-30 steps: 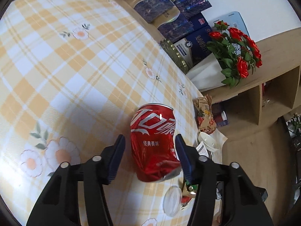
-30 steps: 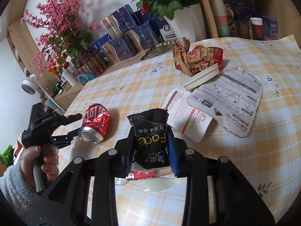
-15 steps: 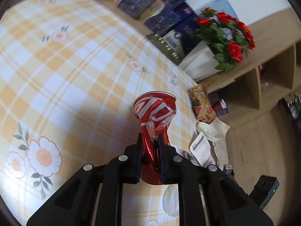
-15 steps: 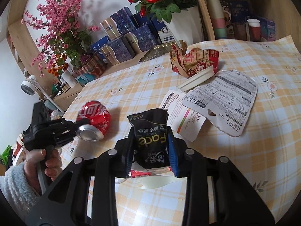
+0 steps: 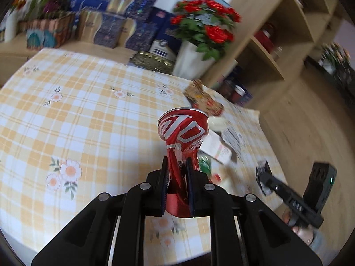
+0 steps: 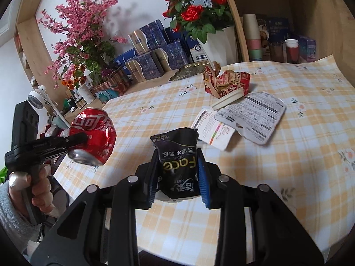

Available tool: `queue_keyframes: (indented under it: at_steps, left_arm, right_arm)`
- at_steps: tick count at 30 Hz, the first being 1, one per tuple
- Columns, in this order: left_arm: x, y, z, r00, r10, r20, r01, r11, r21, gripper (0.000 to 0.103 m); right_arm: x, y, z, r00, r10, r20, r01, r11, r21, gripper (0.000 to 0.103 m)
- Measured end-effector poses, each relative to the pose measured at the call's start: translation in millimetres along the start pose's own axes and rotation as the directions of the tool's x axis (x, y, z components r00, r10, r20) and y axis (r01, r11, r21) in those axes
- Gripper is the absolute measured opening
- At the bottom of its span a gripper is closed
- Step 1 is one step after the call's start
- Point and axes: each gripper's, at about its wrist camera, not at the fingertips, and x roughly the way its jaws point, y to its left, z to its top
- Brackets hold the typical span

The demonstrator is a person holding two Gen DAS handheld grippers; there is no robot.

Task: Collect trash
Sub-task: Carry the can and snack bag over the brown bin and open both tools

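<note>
My left gripper (image 5: 177, 163) is shut on a crushed red cola can (image 5: 184, 128), pinched flat at its middle and held up off the checked tablecloth (image 5: 88, 122). From the right wrist view the can (image 6: 93, 133) hangs at the table's left edge in the hand-held left gripper (image 6: 75, 138). My right gripper (image 6: 177, 157) is shut on a black tissue packet (image 6: 177, 148) above the near part of the table. Beyond it lie a crumpled red wrapper (image 6: 226, 82), a white lid (image 6: 228, 98), a printed card (image 6: 253, 115) and a leaflet (image 6: 213, 130).
A white pot of red roses (image 6: 217, 44), blue gift boxes (image 6: 153, 62) and pink blossoms (image 6: 77, 33) stand behind the table. Wooden shelves (image 6: 273, 44) with cups are at the back right. A hand in a grey sleeve (image 6: 13, 210) is at the left edge.
The left gripper shut on the can, squashing it, then lifted it off the table and rolled. The right gripper rose a little with the tissue packet still in it.
</note>
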Motion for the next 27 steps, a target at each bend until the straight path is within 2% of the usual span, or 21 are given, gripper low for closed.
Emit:
queue_keyframes:
  at_steps: [5,8,14,17,22,27]
  left_arm:
    - [-24.9,-28.6,-38.1,0.998,-0.036,-0.055,0.042,0.994,0.097,0.014]
    - [-35.0,-48.1,-71.0,0.992,-0.061,-0.108,0.079,0.981,0.175,0.015]
    - [-34.4,-73.0,-146.2,0.968,-0.051,-0.247,0.122,0.952,0.281,0.014]
    - [-28.4,-76.9,-174.8,0.952,-0.034,-0.304,0.132,0.942,0.308,0.015]
    - [-11.1,-74.7,-214.8,0.927,0.049,-0.371,0.098,0.925,0.368,0.015]
    - [12.2,-63.8,-239.5,0.896,0.119,-0.428,0.061,0.921,0.384,0.015]
  right_arm:
    - [-35.8,3.5,-21.9,1.000,-0.018,0.016,0.018,1.000,0.001,0.034]
    - [-54.7,1.3,-37.7,0.999,-0.032,0.019,0.032,0.999,0.012,0.034]
    - [-83.0,-4.9,-64.2,0.998,-0.058,0.014,0.057,0.997,0.044,0.034]
    - [-89.7,-5.2,-74.5,0.997,-0.071,0.006,0.070,0.997,0.041,0.034]
    - [-95.3,-3.7,-87.7,0.997,-0.075,-0.011,0.076,0.996,0.050,0.034]
    - [-97.5,-0.4,-97.8,0.996,-0.077,-0.033,0.079,0.996,0.050,0.034]
